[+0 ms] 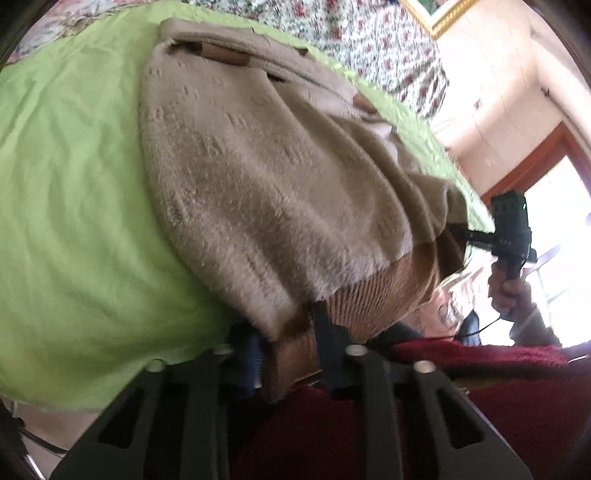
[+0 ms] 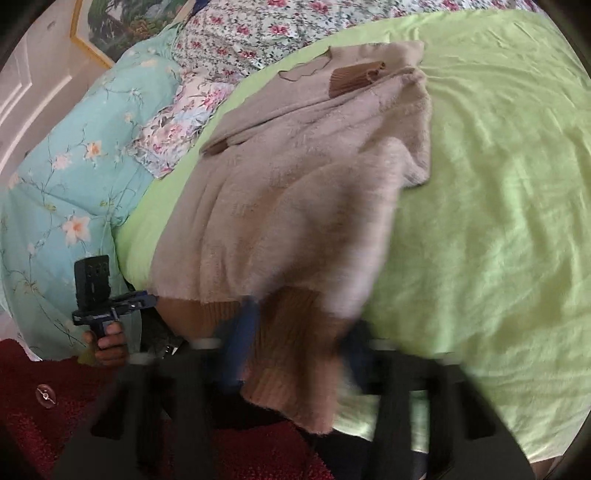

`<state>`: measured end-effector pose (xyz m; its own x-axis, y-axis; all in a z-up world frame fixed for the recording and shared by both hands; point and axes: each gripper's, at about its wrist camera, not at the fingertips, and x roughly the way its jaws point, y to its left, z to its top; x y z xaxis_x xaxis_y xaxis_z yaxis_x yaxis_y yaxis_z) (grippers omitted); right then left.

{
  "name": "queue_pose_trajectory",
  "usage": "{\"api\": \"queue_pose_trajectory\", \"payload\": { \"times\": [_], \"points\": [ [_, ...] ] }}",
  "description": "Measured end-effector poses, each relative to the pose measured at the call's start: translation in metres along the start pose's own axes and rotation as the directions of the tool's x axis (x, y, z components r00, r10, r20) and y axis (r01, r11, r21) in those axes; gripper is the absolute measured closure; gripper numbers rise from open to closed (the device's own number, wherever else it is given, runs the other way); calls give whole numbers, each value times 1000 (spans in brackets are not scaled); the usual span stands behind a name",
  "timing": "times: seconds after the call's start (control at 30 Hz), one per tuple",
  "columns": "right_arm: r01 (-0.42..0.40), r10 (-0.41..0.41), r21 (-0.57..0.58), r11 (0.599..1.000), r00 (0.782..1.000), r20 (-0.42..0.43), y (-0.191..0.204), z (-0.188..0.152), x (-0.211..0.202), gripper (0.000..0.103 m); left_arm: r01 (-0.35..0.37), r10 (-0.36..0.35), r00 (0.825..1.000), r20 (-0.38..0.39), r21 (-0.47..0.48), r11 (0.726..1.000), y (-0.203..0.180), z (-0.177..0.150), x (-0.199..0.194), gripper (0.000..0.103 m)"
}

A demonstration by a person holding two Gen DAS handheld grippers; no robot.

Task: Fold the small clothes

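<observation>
A fuzzy beige sweater (image 1: 258,177) with brown ribbed cuffs and hem lies on a light green sheet (image 1: 74,184); it also shows in the right wrist view (image 2: 295,192). My left gripper (image 1: 291,354) is shut on the sweater's brown ribbed hem (image 1: 369,299) at the near edge of the bed. My right gripper (image 2: 299,343) is shut on the hem (image 2: 291,350) at its other corner, with the fabric hanging between its fingers. The right gripper also shows at the right of the left wrist view (image 1: 506,232). The left gripper appears at the lower left of the right wrist view (image 2: 107,295).
Floral bedding (image 2: 258,33) and a turquoise flowered quilt (image 2: 66,192) lie at the far side of the bed. A dark red rug (image 1: 517,387) covers the floor below the bed edge. A gold-framed picture (image 2: 107,26) hangs on the wall, and a bright doorway (image 1: 554,221) stands at right.
</observation>
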<state>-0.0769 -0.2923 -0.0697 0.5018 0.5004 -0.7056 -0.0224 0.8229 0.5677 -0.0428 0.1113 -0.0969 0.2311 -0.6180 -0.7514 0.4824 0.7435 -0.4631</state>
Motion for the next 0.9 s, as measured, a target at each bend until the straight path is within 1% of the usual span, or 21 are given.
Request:
{"api": "queue_pose_trajectory", "payload": {
  "times": [0.03, 0.07, 0.13, 0.23, 0.3, 0.37, 0.4, 0.47, 0.57, 0.67, 0.77, 0.87, 0.9],
  "points": [
    [5, -5, 4, 1000, 1000, -5, -2, -1, 0, 94, -2, 2, 1000, -3, 22, 1000, -3, 0, 0, 88],
    [-10, 10, 1, 1000, 1000, 2, -1, -4, -2, 94, 0, 0, 1000, -7, 41, 999, -6, 0, 0, 88],
    [-54, 54, -9, 999, 998, 22, 1, -8, -9, 94, 18, -17, 1000, -20, 64, 998, -10, -2, 2, 92],
    [-54, 55, -33, 998, 998, 37, 7, -11, -14, 94, -7, 9, 1000, -22, 67, 998, -10, -4, 3, 95],
    [-66, 67, -28, 997, 996, 54, 7, -14, -21, 94, -28, 26, 999, 24, 58, 998, -13, -5, -13, 96],
    [-97, 97, -12, 995, 991, 86, 3, -19, -35, 95, -26, 22, 995, 99, 36, 999, -16, -5, -37, 97],
    [-105, 105, 0, 994, 989, 101, -2, -22, -42, 95, -27, 25, 988, 152, 13, 1000, -16, -6, -53, 97],
    [-128, 122, 40, 991, 985, 120, -11, -31, -53, 95, -20, 26, 974, 227, -28, 999, -16, -5, -75, 98],
    [-139, 131, 73, 988, 985, 114, -17, -37, -53, 95, -4, 23, 959, 283, -65, 998, -13, -2, -92, 98],
    [-173, 162, 71, 982, 978, 130, -13, -32, -55, 95, -19, 38, 954, 297, -67, 998, -15, 6, -101, 98],
    [-230, 219, 36, 972, 955, 198, -1, -14, -73, 95, -20, 38, 943, 329, -58, 998, -22, 18, -111, 98],
    [-278, 269, -13, 961, 919, 287, 15, 9, -94, 95, -16, 31, 921, 387, -42, 999, -29, 40, -124, 98],
    [-296, 290, -30, 955, 903, 317, 19, 18, -102, 95, -10, 23, 910, 415, -35, 999, -30, 52, -129, 98]
  ]
}}
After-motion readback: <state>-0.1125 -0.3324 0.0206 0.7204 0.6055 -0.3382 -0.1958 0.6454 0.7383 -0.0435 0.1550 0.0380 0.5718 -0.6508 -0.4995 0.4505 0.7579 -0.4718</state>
